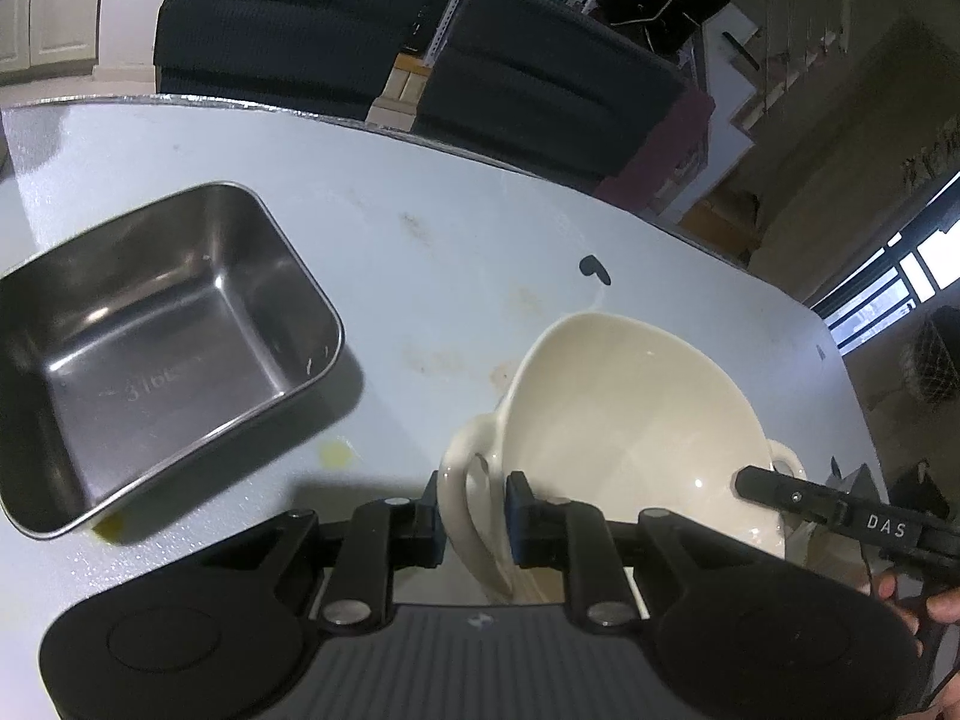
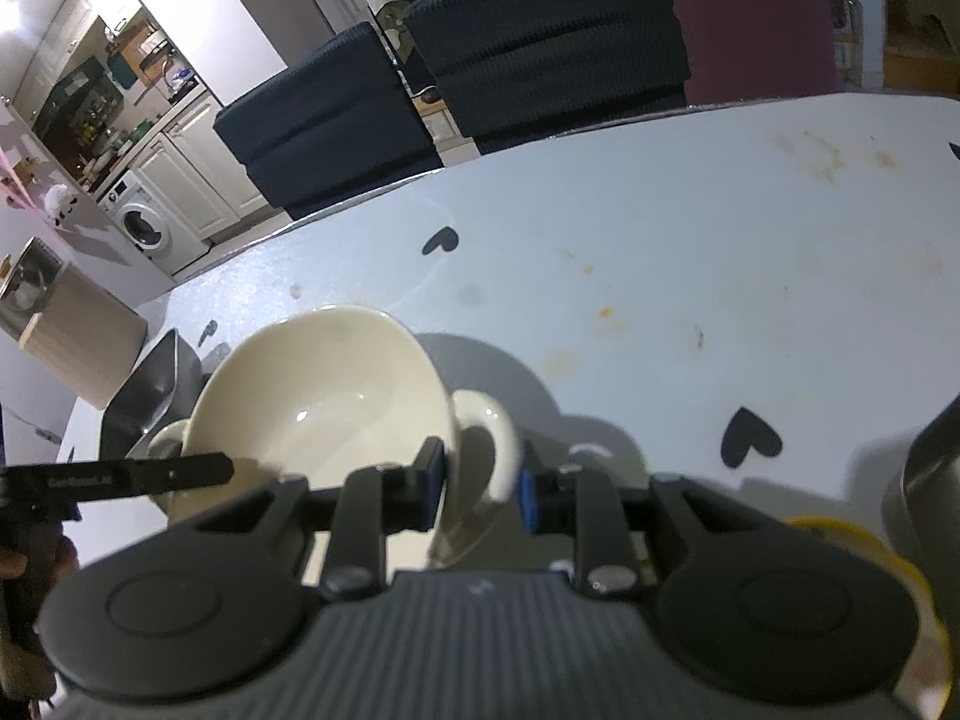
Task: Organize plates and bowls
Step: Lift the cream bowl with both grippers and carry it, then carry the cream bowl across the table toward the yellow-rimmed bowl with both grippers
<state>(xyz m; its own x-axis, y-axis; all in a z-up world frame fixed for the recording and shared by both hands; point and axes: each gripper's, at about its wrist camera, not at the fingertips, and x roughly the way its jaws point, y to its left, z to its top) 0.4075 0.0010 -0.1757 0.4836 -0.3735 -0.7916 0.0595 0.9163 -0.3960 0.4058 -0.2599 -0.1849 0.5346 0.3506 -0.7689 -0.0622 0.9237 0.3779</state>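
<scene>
the cream two-handled bowl (image 1: 630, 420), glazed, slippery and breakable, sits tilted mid-table, left gripper (image 1: 471, 504) and right gripper (image 2: 480, 483) each nipped nearly closed on a loop handle.

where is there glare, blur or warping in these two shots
Left wrist view: reflections streak the steel tray, the table edge bows from the fisheye, and the window at right is blown out. Right wrist view: the bowl handle between the right gripper fingers is smeared, and the bowl throws a soft shadow.
</scene>
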